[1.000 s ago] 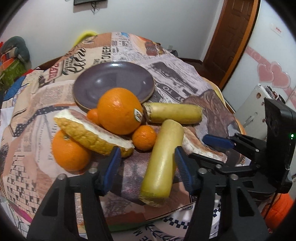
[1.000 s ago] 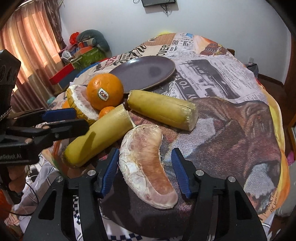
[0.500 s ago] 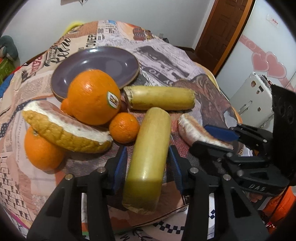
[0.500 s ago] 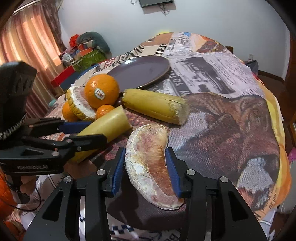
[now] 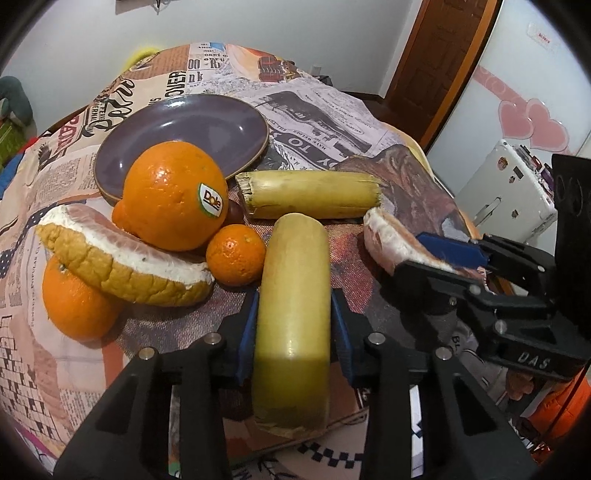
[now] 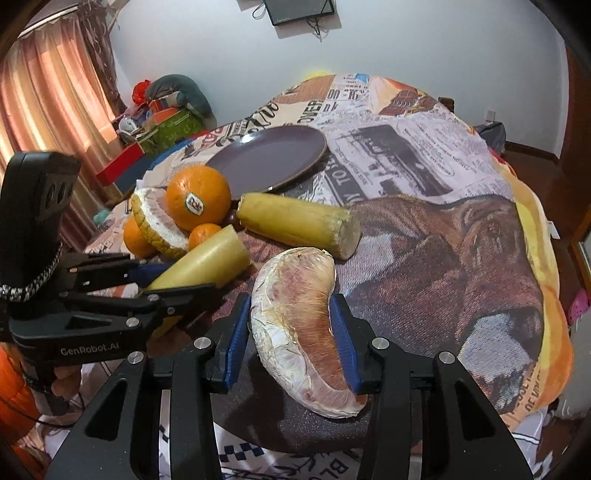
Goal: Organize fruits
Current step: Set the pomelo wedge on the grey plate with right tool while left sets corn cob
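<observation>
Left gripper (image 5: 293,332) jaws clamped on yellow cane (image 5: 293,295): smooth, cylindrical, cut ends, near table edge. Right gripper (image 6: 293,332) jaws clamped on pomelo wedge (image 6: 299,325): pink flesh, white pith, curved, right of cane. Plate (image 5: 177,125) far, bare.

Pale blue-white walls (image 6: 424,40) close the room. A dark screen (image 6: 301,11) hangs high on the far wall, cables dangling under it. Striped curtains (image 6: 48,96) glow orange-pink with daylight on the left, and a heap of bags and boxes (image 6: 166,110) sits below them. A brown wooden door (image 5: 439,48) stands at the right, over dark wood floor (image 6: 532,151). Pink hearts (image 5: 532,125) decorate the neighbouring wall, above a white appliance (image 5: 506,188). A newspaper-print cloth (image 5: 317,107) covers the table.
</observation>
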A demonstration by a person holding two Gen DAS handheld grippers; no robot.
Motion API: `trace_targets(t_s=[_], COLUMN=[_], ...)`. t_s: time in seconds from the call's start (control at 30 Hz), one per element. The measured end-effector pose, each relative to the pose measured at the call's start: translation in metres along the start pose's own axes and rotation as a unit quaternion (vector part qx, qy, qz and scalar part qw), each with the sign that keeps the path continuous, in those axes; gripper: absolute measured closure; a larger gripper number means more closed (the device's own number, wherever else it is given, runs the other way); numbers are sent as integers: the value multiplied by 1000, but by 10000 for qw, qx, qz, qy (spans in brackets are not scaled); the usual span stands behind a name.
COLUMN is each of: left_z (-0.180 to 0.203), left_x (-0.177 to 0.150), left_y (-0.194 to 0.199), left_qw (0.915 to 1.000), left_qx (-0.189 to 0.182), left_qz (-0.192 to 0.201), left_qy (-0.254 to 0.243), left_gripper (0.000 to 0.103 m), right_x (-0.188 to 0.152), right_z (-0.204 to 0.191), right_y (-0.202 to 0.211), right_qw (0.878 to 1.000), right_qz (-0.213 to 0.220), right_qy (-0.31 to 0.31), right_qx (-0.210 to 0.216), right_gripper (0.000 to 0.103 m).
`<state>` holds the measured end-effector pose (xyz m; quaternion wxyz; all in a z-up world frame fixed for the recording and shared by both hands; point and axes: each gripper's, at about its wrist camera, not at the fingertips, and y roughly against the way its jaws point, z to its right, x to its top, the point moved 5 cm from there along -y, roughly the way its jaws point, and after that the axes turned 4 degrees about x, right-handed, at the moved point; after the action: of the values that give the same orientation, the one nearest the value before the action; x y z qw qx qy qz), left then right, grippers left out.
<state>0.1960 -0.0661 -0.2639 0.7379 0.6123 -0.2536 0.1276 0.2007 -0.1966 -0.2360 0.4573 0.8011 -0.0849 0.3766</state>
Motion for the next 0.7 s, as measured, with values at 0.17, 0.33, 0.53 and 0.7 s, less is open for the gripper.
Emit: trace_targets(t_s=[0.17, 0.33, 0.53, 0.7], left_z=[-3, -9, -26, -44], left_x=[2, 12, 33, 51], left_y=[18, 43, 73, 89], left_qw=[9998, 9983, 9942, 9897], left_qx=[-11, 31, 182, 330], left_qz=[209, 557, 1016, 1324], left_qy=[49, 149, 288, 425], left_gripper=[66, 66, 67, 67], right_x=[15, 33, 53, 72], right_z=[-5, -12, -19, -24], right_y=[9, 14, 20, 21], right_qw=[9997, 9987, 9967, 9944], right_qz=[226, 468, 750, 975], right_qy=[78, 186, 313, 411], right_qx=[-32, -38, -33, -33], right_gripper=[64, 64, 64, 64])
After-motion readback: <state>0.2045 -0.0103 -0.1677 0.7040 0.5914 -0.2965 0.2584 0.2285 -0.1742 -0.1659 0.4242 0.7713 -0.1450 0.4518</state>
